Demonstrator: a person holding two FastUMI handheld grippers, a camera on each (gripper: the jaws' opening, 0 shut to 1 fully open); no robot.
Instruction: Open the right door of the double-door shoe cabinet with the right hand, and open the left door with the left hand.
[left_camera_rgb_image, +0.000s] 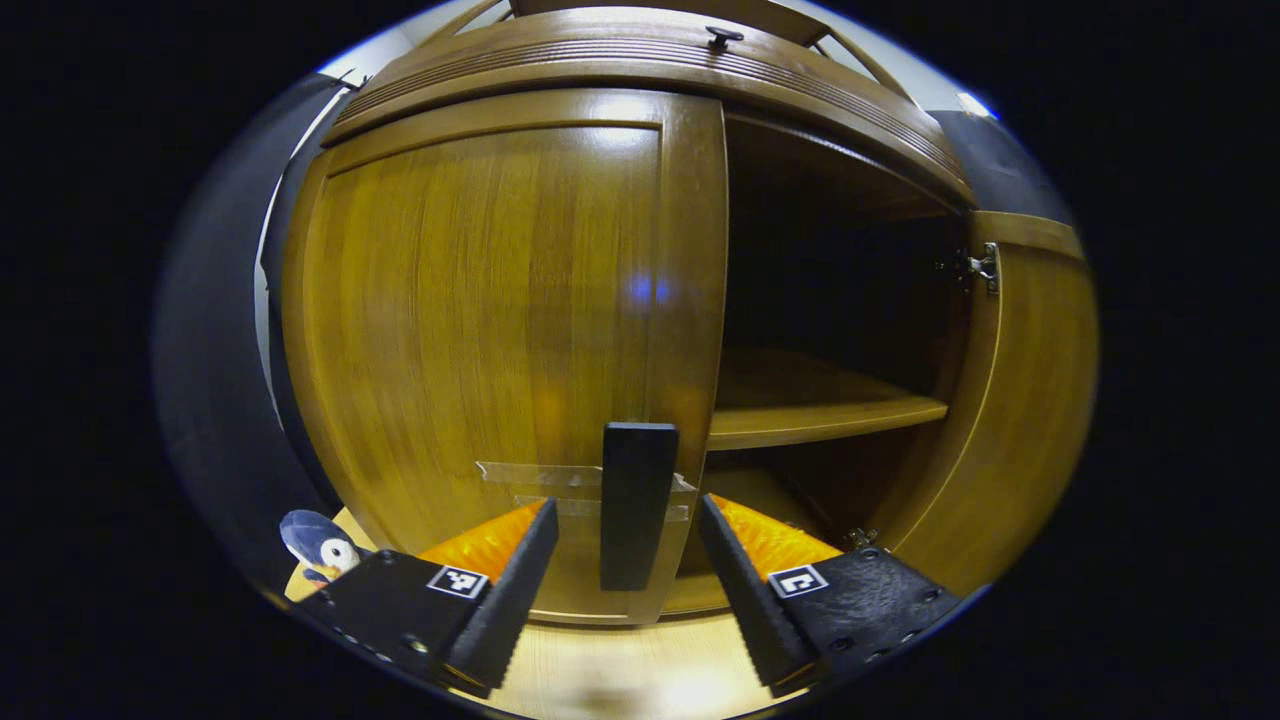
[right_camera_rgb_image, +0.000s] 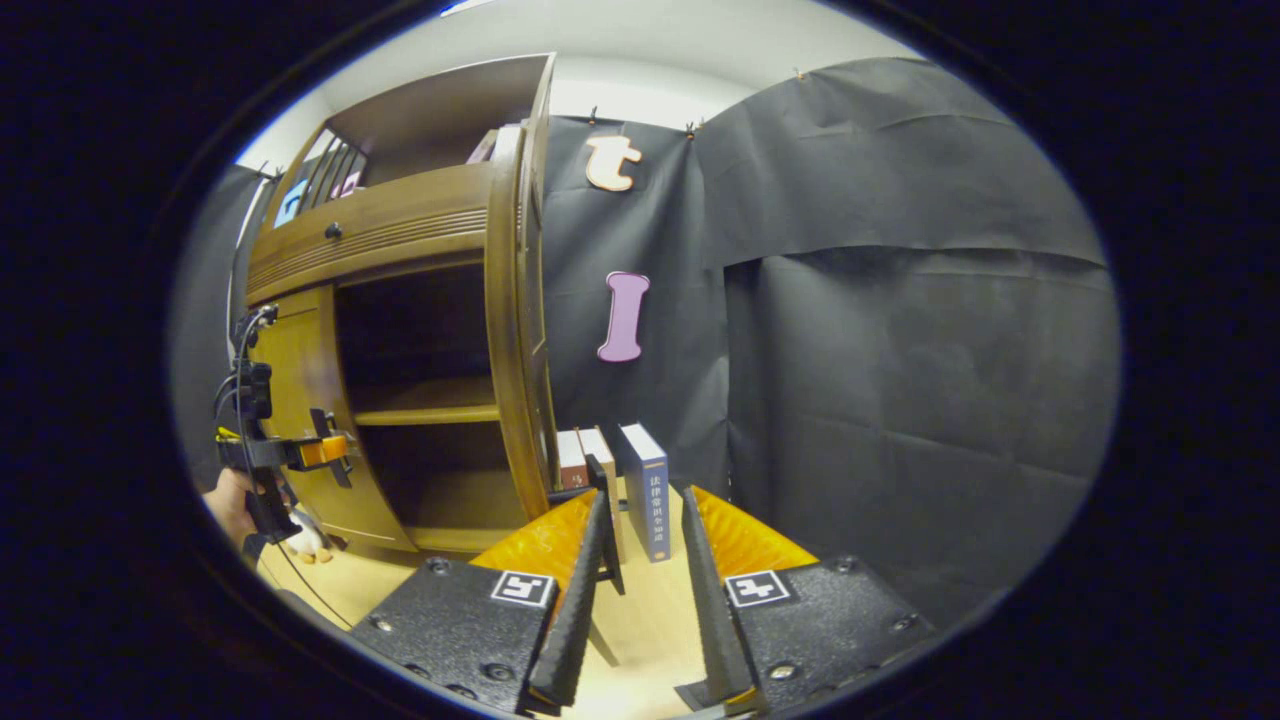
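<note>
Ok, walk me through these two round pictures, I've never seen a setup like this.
A person holds a two-finger gripper in each hand, and a camera rides on each gripper.

The left gripper view looks at a wooden shoe cabinet. The left gripper is open, its fingers on either side of the dark handle of the closed left door, not pressing it. The right door is already swung open, showing a shelf. A penguin toy sits at lower left.

The right gripper view sees the open door edge-on. The right gripper is open and holds nothing. Books stand on the wooden surface.
</note>
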